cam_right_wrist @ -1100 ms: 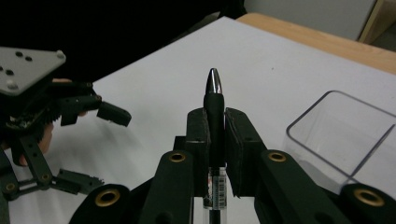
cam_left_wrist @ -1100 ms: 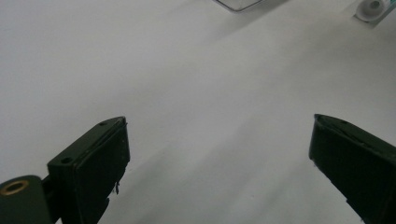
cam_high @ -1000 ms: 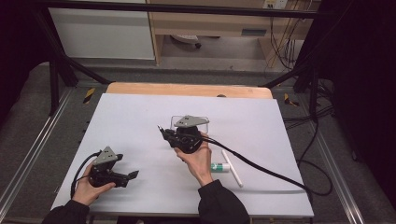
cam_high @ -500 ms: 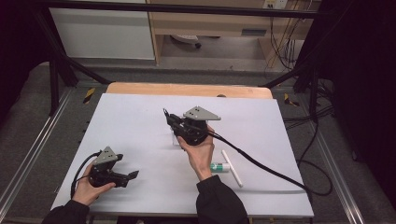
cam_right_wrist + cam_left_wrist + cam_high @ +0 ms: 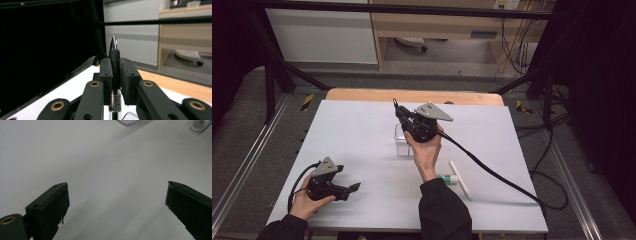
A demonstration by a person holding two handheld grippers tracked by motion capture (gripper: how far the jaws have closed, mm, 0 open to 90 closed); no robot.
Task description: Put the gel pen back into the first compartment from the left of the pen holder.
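Pen (image 5: 398,111), black-gripped with a clear barrel, is standing tip-up in the right gripper (image 5: 404,120) above the clear plastic box (image 5: 402,145) on the white surface (image 5: 362,130). Left gripper view: fingers (image 5: 53,207) are gaping wide, holding nothing. Right gripper view: fingers (image 5: 105,75) are pinching the pen (image 5: 115,65), its long axis running along them.

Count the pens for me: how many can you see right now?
3. A black pen is clamped in the right gripper; a white pen and a green-capped one lie on the table by the right forearm. More may be hidden.
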